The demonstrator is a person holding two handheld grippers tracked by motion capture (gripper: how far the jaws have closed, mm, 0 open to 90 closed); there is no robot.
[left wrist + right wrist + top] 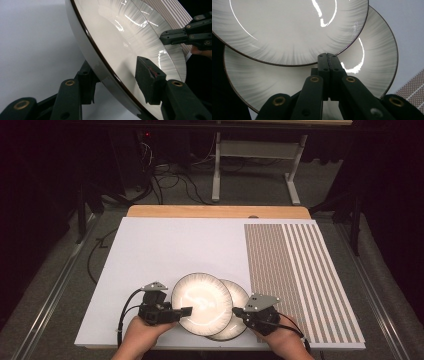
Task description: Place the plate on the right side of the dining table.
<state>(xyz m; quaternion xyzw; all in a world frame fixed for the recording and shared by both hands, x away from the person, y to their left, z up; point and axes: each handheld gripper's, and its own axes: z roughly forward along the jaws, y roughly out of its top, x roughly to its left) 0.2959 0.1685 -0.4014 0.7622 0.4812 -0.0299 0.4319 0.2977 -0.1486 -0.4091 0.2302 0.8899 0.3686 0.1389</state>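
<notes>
Two grey-white plates with dark rims overlap near the table's front edge. The upper plate (201, 302) (120, 37) (287, 30) lies partly over the lower plate (240, 295) (374, 50). My left gripper (184, 311) (117, 80) straddles the upper plate's left rim, one jaw under it and one pad above its inner face, not clearly pressing. My right gripper (236, 311) (327, 56) has its jaws together, empty, tips over the lower plate just beside the upper plate's rim. The right gripper (165, 37) appears across the plates in the left gripper view.
The plates sit on a white board (165, 250) over a wooden table. A brown-and-white striped mat (295, 275) covers the board's right part. Cables and a desk frame (255, 165) stand on the floor beyond.
</notes>
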